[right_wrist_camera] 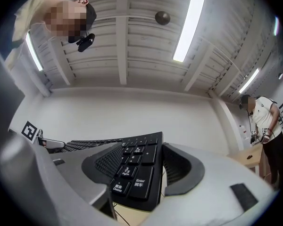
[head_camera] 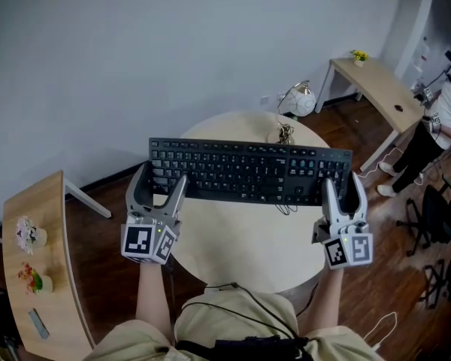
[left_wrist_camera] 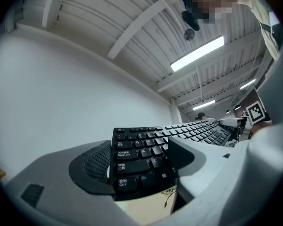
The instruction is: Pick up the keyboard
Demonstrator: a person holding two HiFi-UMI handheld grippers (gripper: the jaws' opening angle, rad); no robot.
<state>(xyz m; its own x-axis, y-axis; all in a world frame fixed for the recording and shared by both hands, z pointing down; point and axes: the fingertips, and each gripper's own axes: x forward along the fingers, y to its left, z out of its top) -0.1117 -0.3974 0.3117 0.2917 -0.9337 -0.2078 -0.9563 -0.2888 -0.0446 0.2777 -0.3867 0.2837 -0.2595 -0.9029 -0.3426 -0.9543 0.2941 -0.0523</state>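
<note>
A black full-size keyboard (head_camera: 248, 170) hangs level in the air above a round beige table (head_camera: 248, 239), carried by its two ends. My left gripper (head_camera: 159, 177) is shut on its left end, with the Ctrl and Shift keys (left_wrist_camera: 127, 166) between the jaws in the left gripper view. My right gripper (head_camera: 343, 190) is shut on the right end, and the number pad (right_wrist_camera: 132, 173) sits between its jaws in the right gripper view. The keyboard's thin cable (head_camera: 286, 205) dangles below its front edge.
A white globe lamp (head_camera: 302, 100) stands behind the table by the wall. A long wooden desk (head_camera: 383, 89) and a person (head_camera: 447, 115) are at the far right, with an office chair (head_camera: 428, 216) nearer. A narrow shelf (head_camera: 37, 277) with small flower pots runs along the left.
</note>
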